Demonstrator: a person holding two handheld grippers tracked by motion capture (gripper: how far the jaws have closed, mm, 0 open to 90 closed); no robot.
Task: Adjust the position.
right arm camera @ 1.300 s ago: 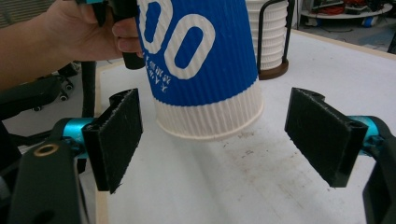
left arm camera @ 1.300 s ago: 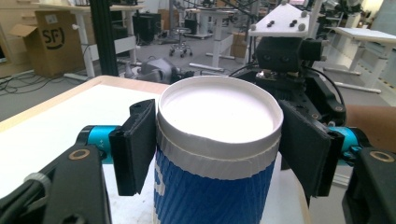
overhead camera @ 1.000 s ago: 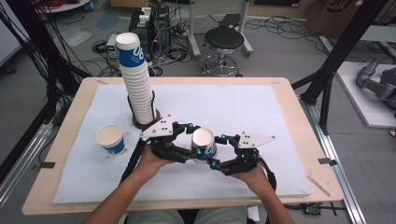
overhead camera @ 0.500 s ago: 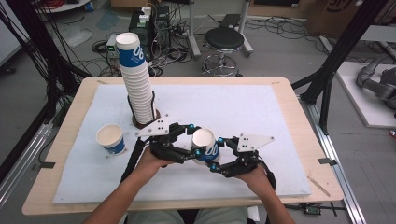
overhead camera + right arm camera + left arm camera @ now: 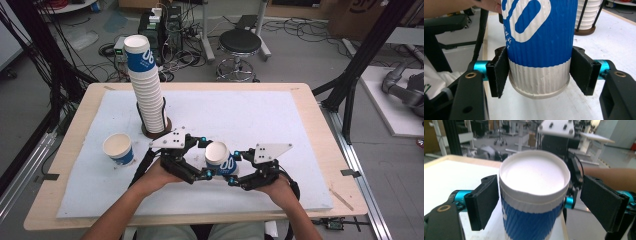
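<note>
Right gripper (image 5: 537,75): fingers just closed, clamped on paper cup (image 5: 220,159) base
Left gripper (image 5: 534,202): fingers just sprung wide, flanking cup rim
Cup: near surface (image 5: 250,112) front edge, middle

Grey floor (image 5: 310,55) lying beyond the wooden table (image 5: 310,107); 1 black round stool (image 5: 240,42) standing there, cables (image 5: 60,55) trailing at left, black frame posts (image 5: 362,65) rising right.

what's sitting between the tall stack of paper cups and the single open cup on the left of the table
Nothing: in the high view, only bare white mat separates the tall stack of ribbed white paper cups from the single open blue-and-white paper cup.
</note>
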